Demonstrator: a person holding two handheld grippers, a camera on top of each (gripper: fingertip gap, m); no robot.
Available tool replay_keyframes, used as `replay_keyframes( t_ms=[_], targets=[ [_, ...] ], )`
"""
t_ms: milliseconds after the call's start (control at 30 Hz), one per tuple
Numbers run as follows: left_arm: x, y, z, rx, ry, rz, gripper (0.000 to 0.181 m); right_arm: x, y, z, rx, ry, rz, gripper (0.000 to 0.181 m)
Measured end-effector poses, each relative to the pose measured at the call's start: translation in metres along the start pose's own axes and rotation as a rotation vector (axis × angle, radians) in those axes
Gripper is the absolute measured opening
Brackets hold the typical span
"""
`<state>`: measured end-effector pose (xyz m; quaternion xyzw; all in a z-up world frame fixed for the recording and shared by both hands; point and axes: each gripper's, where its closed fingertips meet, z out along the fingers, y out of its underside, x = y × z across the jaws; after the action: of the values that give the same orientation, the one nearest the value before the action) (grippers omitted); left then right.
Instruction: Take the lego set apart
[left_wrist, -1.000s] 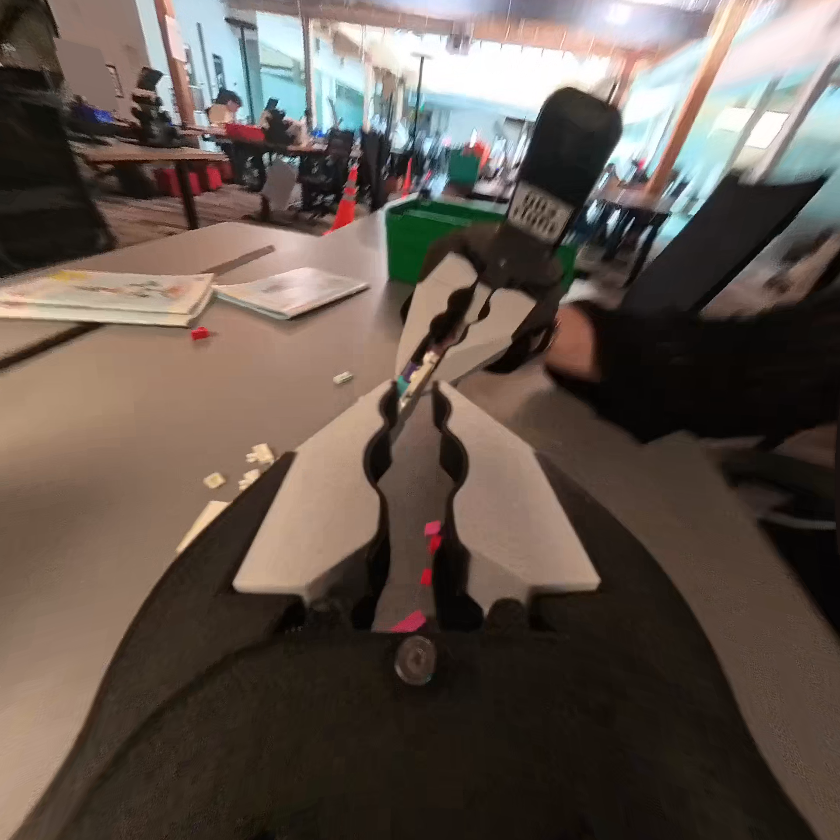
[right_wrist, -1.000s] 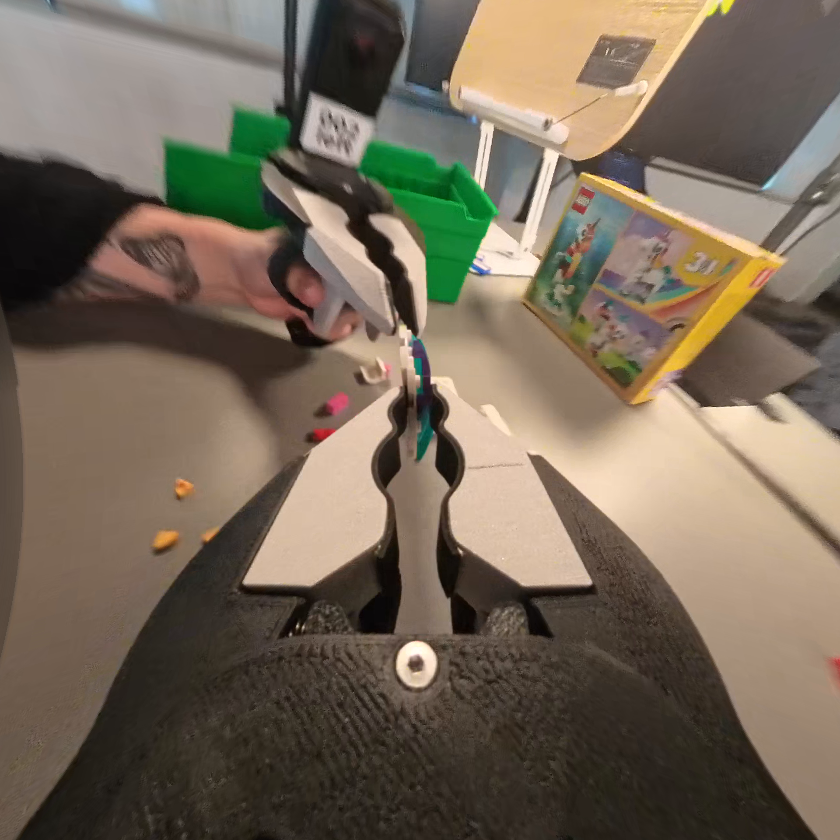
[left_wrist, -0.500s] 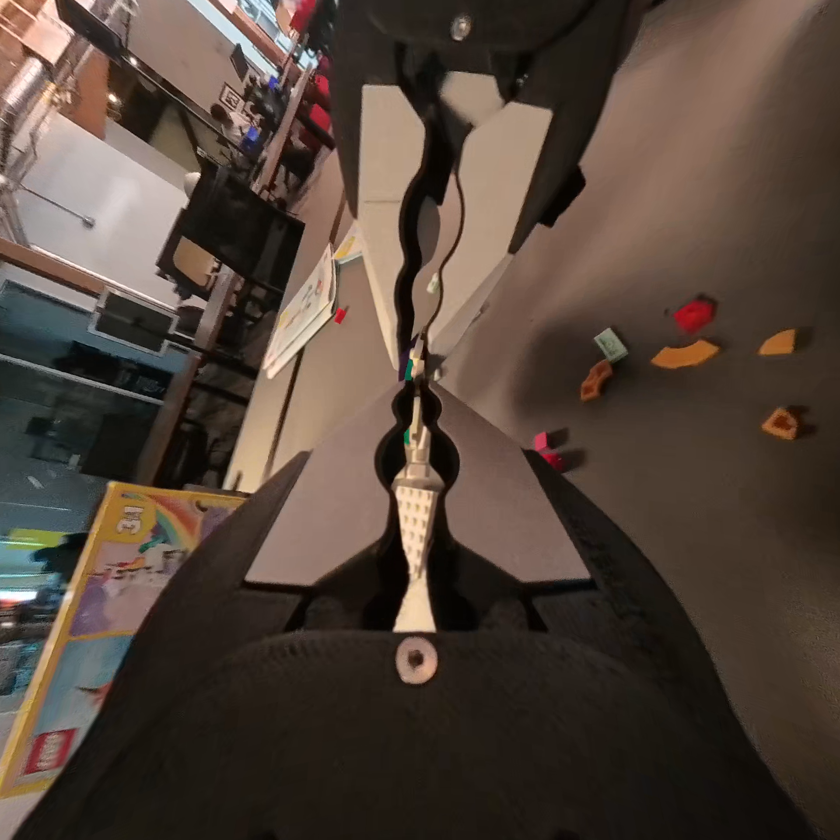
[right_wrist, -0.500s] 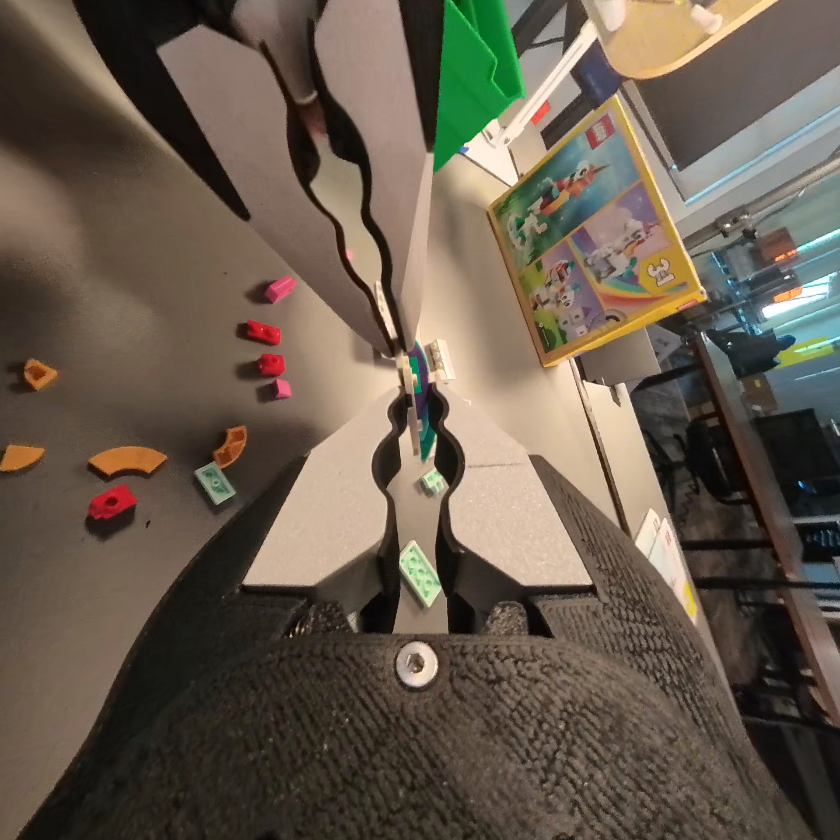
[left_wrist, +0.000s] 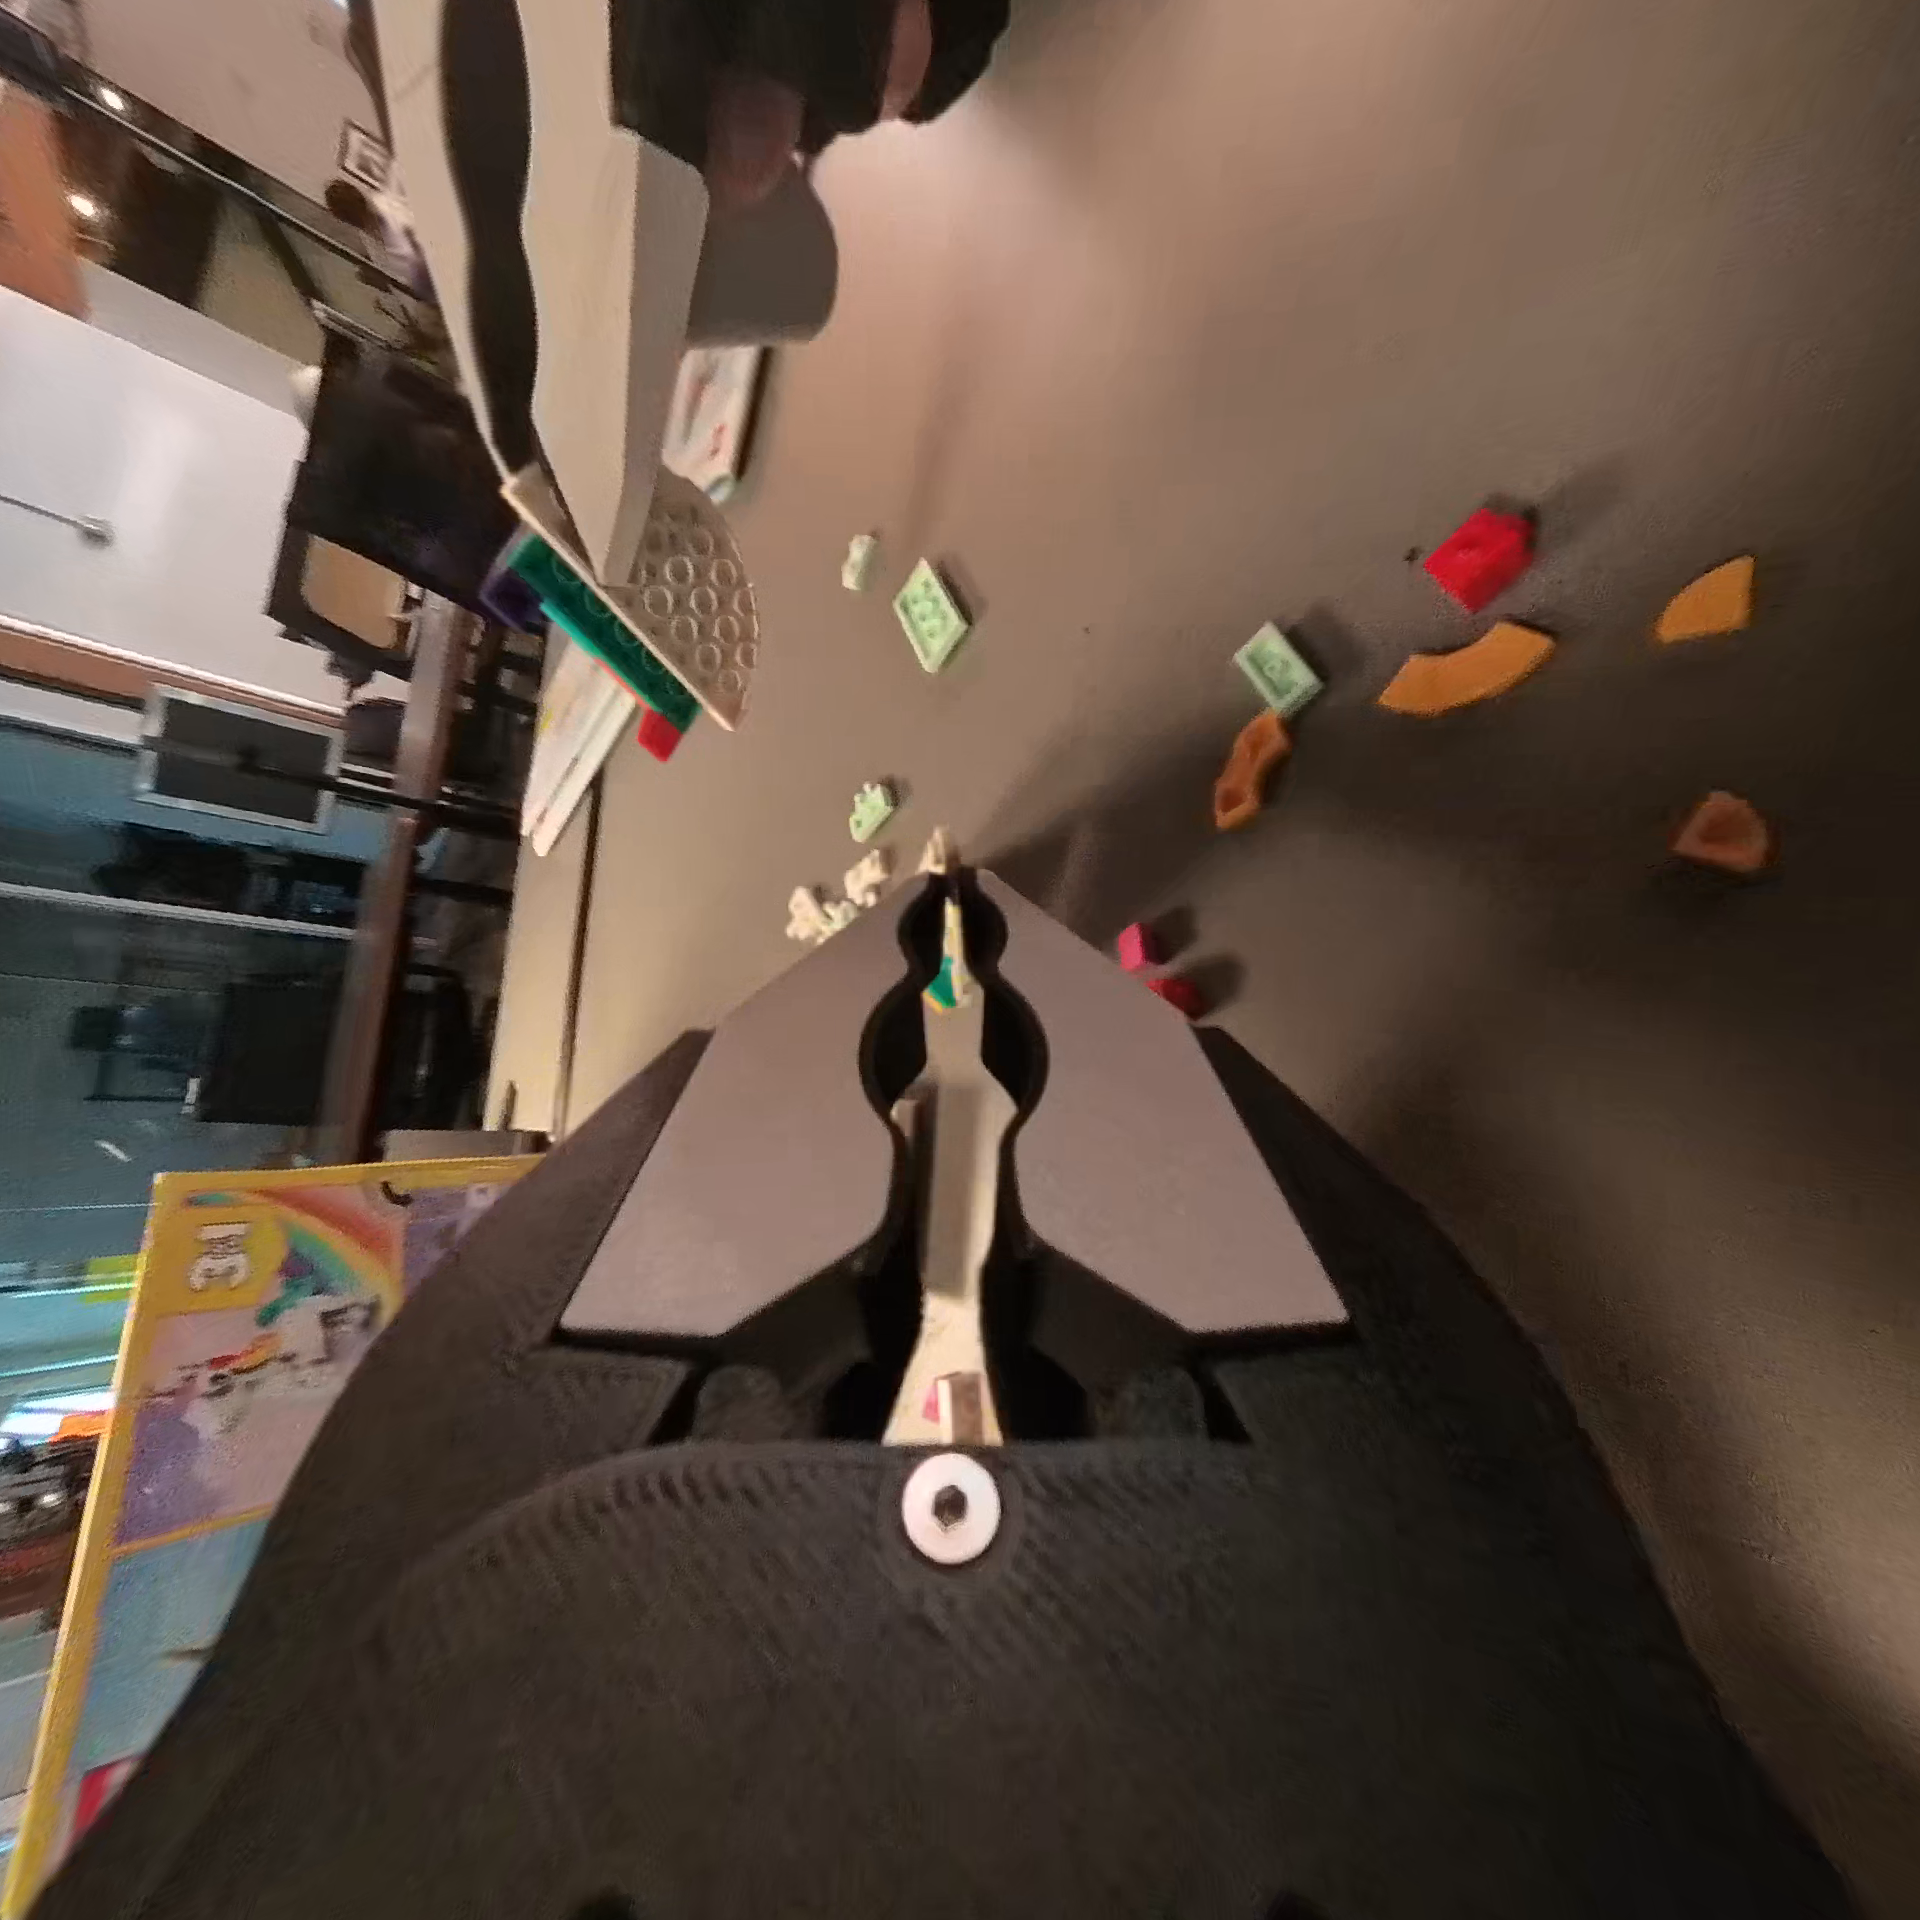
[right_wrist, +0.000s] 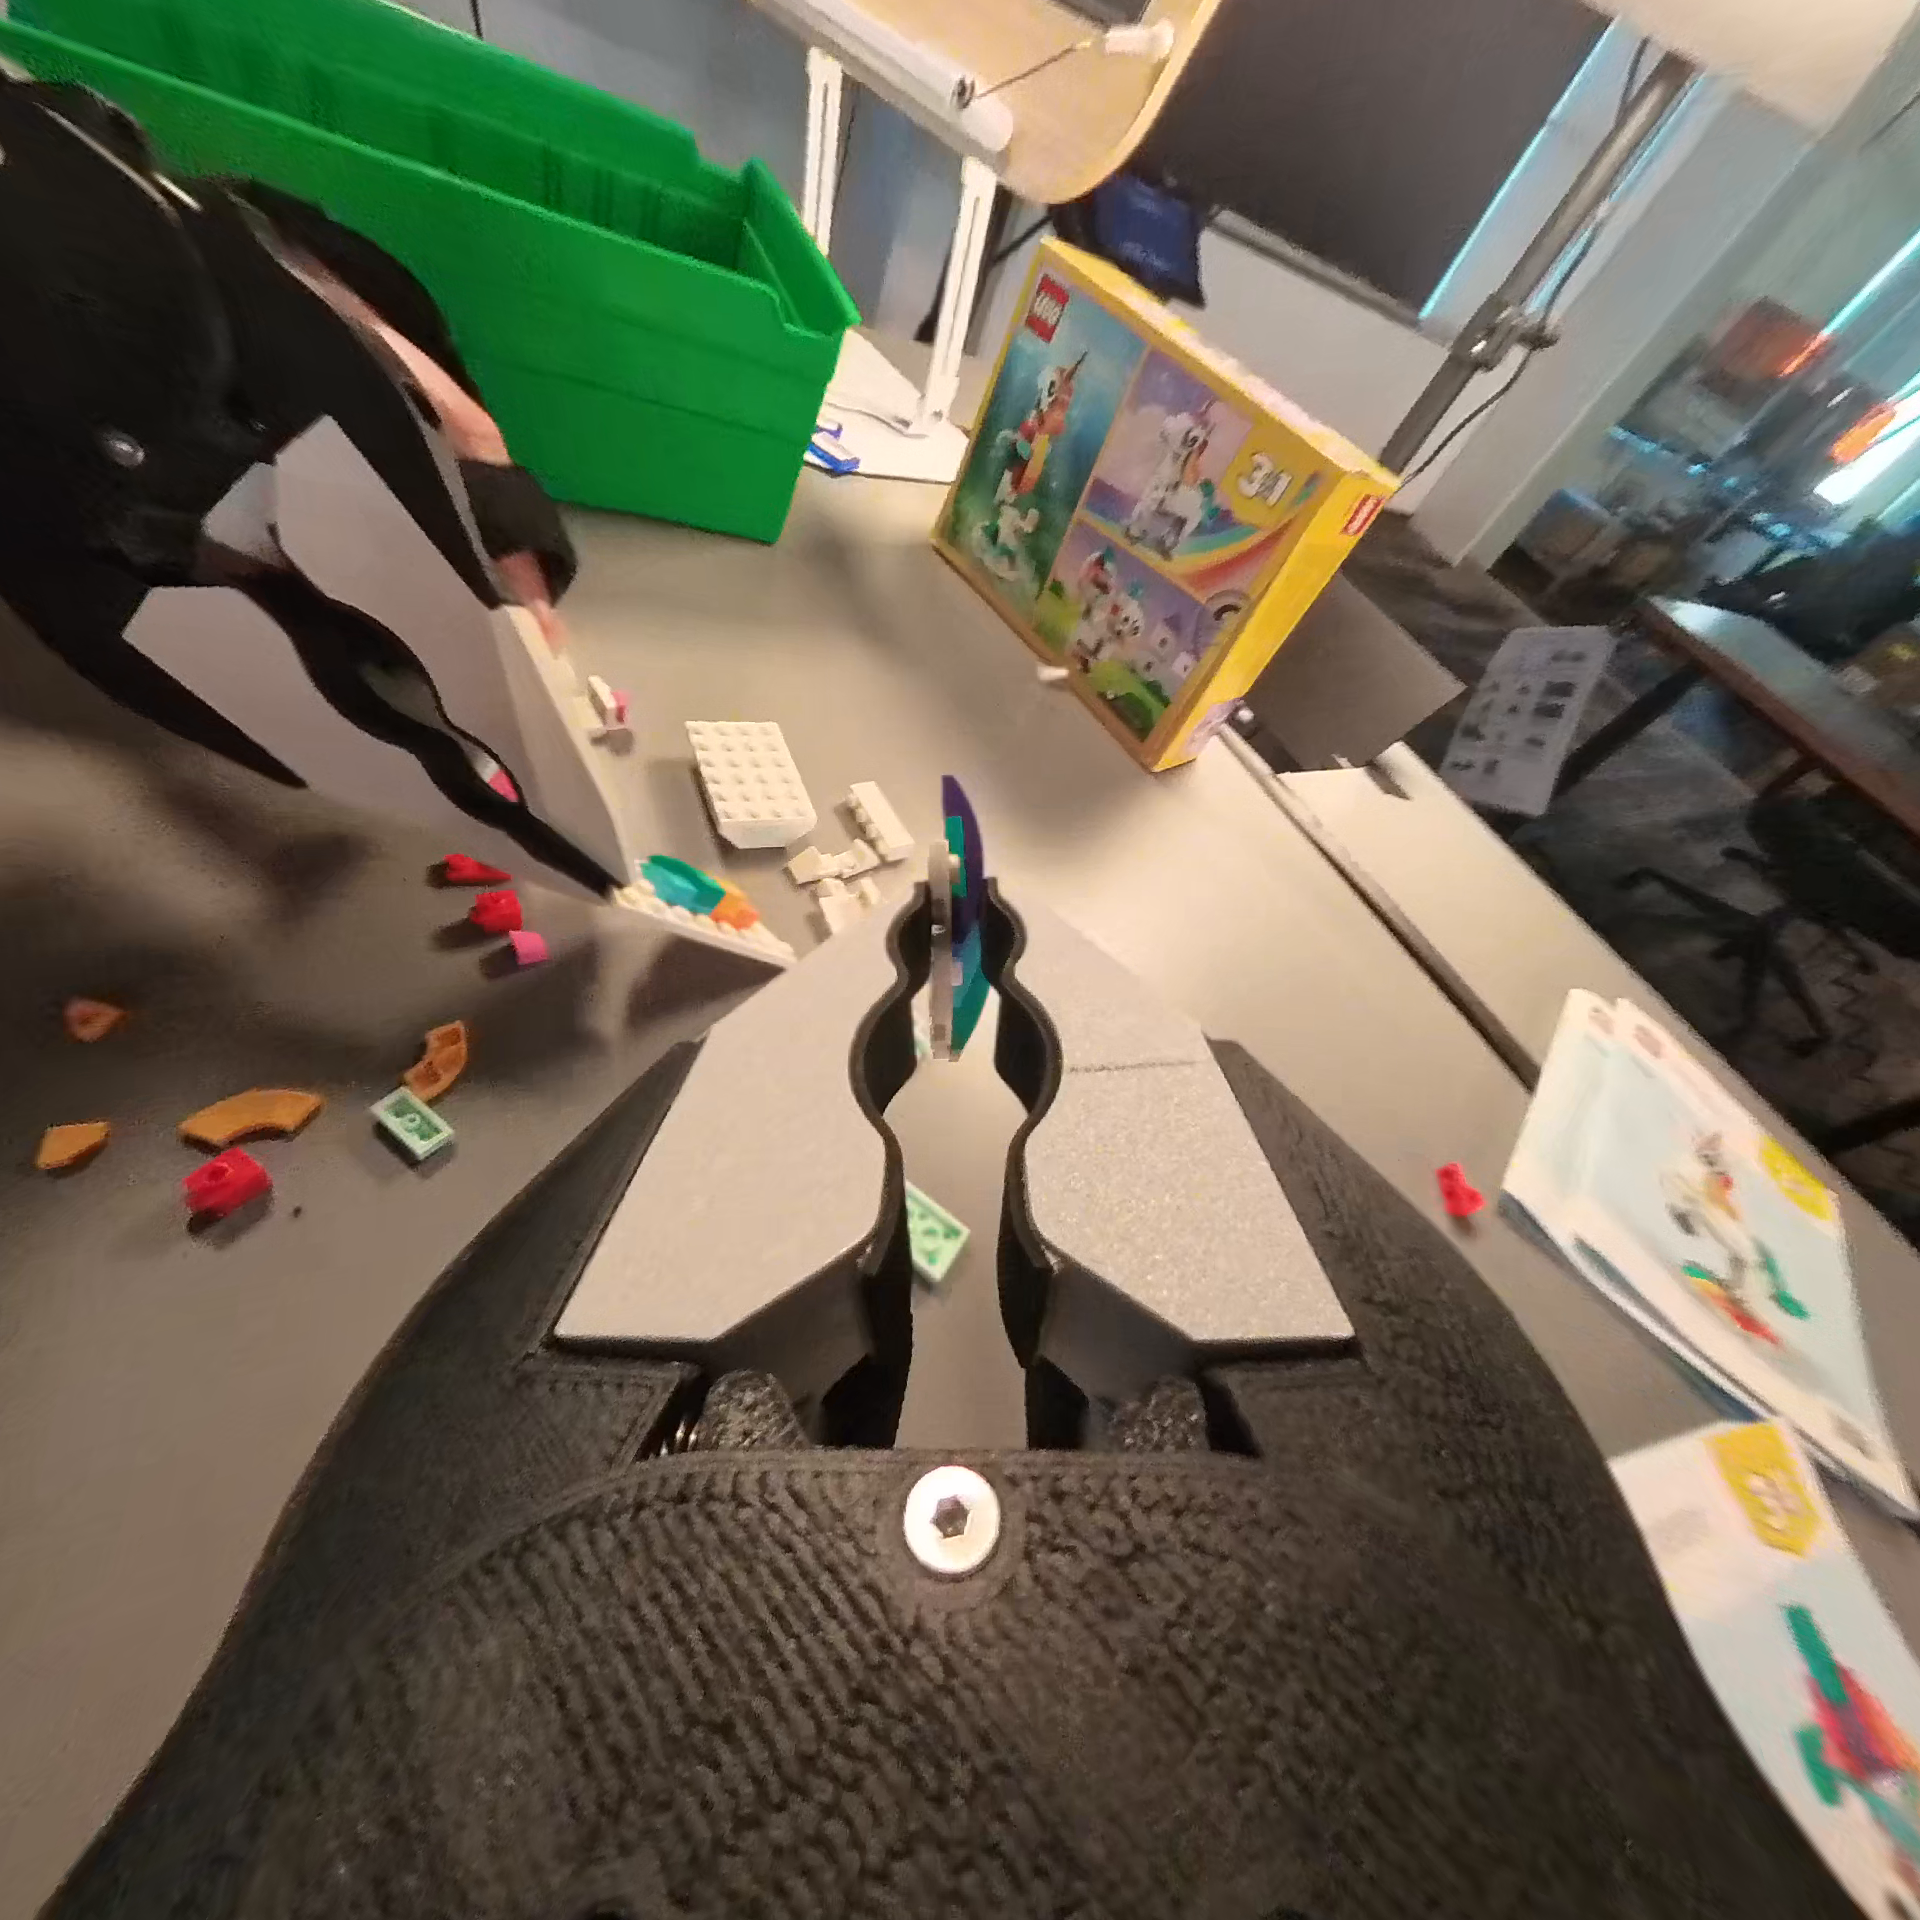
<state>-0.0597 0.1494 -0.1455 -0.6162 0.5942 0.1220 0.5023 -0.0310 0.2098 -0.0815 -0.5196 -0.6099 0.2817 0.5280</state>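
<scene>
Split just done: half a second ago both grippers pinched one stack. Now right gripper (right_wrist: 951, 904) fingers are clamped on the grey round plate with teal and purple layers (right_wrist: 956, 935), edge-on, long axis upright. Left gripper (left_wrist: 951, 894) fingers grip the white studded plate with teal and orange bricks (right_wrist: 696, 904), lying flat-ish just above the grey desk (right_wrist: 1091, 748). More separating left.

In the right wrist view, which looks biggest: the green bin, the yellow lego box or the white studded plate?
1. green bin
2. yellow lego box, not much smaller; both stand farther back, so this is unsure
3. white studded plate, clearly the smallest
</scene>
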Motion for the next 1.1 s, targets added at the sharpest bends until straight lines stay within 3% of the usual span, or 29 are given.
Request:
replay_keyframes(
  t_ms=[33,100,267,467,633,700,833,933,1100],
  targets=[
    [0.003,0.002,0.001,-0.006,0.019,-0.002,0.002,-0.003,0.003,0.002,-0.007,-0.013,0.003,0.006],
    [0.009,0.006,0.002,-0.015,0.054,-0.007,0.004,-0.008,0.007,0.006,-0.020,-0.041,0.006,0.007],
    [0.010,0.006,0.001,0.011,0.110,-0.157,0.030,-0.021,0.006,0.012,0.002,-0.069,-0.058,0.007],
    [-0.021,-0.010,-0.016,0.272,0.193,-0.664,0.041,-0.035,-0.011,0.014,0.092,0.110,-0.562,0.008],
    [-0.046,-0.021,-0.036,0.518,0.302,-0.993,0.029,-0.045,-0.017,0.015,0.101,0.214,-0.865,0.008],
    [-0.048,-0.022,-0.038,0.532,0.280,-0.947,0.026,-0.051,-0.015,0.017,0.090,0.194,-0.897,0.007],
    [-0.042,-0.026,-0.037,0.411,0.070,-0.549,0.026,-0.060,-0.010,0.021,0.072,0.097,-0.819,0.007],
    [-0.029,-0.031,-0.030,0.315,0.000,-0.311,0.023,-0.065,-0.006,0.022,0.059,0.043,-0.779,0.008],
    [-0.020,-0.026,-0.022,0.234,-0.004,-0.225,0.000,-0.074,0.002,0.025,0.013,-0.016,-0.785,0.008]
  ],
)
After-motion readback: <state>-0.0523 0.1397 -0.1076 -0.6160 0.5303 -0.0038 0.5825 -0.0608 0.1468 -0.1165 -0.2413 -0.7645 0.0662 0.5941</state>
